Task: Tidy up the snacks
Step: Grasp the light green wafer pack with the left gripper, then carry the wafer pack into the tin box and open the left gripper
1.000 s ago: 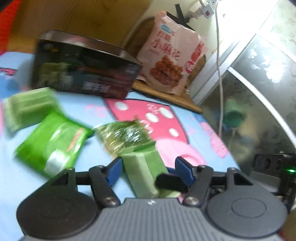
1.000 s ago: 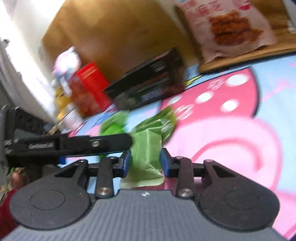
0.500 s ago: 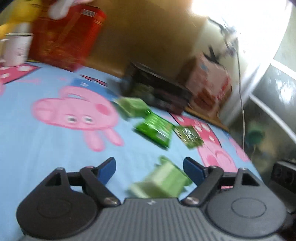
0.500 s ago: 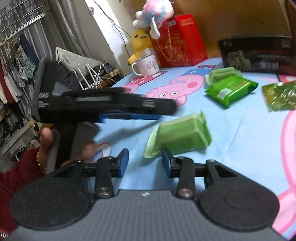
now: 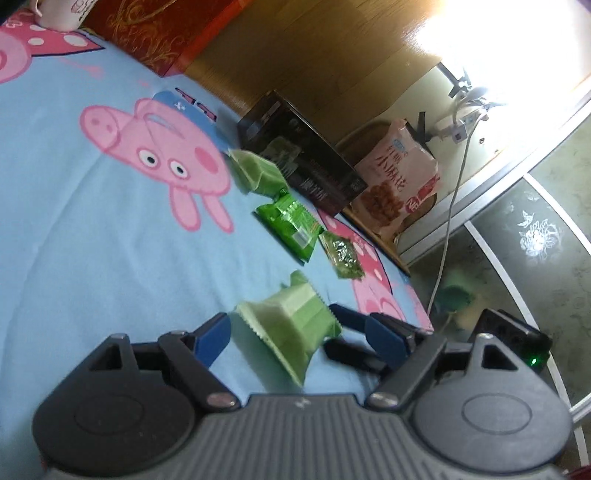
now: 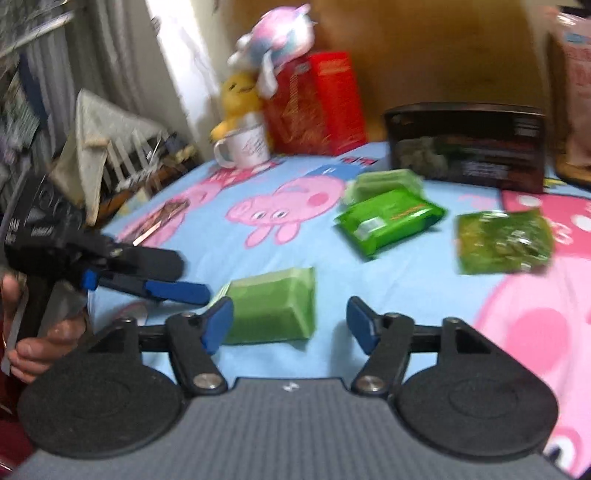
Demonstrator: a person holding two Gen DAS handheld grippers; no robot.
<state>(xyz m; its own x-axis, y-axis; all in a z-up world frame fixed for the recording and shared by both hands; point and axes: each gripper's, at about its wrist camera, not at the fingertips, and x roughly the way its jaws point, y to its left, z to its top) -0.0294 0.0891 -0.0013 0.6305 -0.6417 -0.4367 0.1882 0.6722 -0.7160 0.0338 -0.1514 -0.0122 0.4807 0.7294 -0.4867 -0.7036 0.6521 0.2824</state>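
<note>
1. Pale green and foil-wrapped, a pillow-shaped snack packet [image 5: 291,325] [image 6: 273,306] lies on the blue cartoon-pig cloth [image 5: 92,258] [image 6: 388,295] that covers the counter, between both tools.
2. In the left wrist view the left hand-held gripper [image 5: 295,336] stands wide, its blue pads either side of the pale packet and clear of it; the packet rests on the cloth.
3. In the right wrist view the right hand-held gripper [image 6: 290,321] has just been opening. Its blue pads now stand wide around the same packet, the left pad just beside the packet's edge, the right pad well apart from it.
4. The left tool reaches in from the left of the right wrist view, held by a hand [image 6: 33,350] with a dark red sleeve at the frame's corner.
5. Farther on lie a bright green glossy wrapped snack bar [image 5: 291,229] [image 6: 391,218] and, beside it, a small olive-green crinkled sachet [image 5: 341,254] [image 6: 502,240], near each other.
6. A second pale green packet [image 5: 258,171] [image 6: 384,181] lies beyond the bright bar, just in front of a black rectangular box [image 5: 299,155] [image 6: 465,144].
7. Beside the box a pink printed bag of fried twists [image 5: 399,177] leans upright.
8. At the far edge stand a red gift box [image 6: 317,103], a white mug [image 6: 245,147], a yellow plush toy [image 6: 236,96] and a pastel plush toy [image 6: 273,33] on the red box.
</note>
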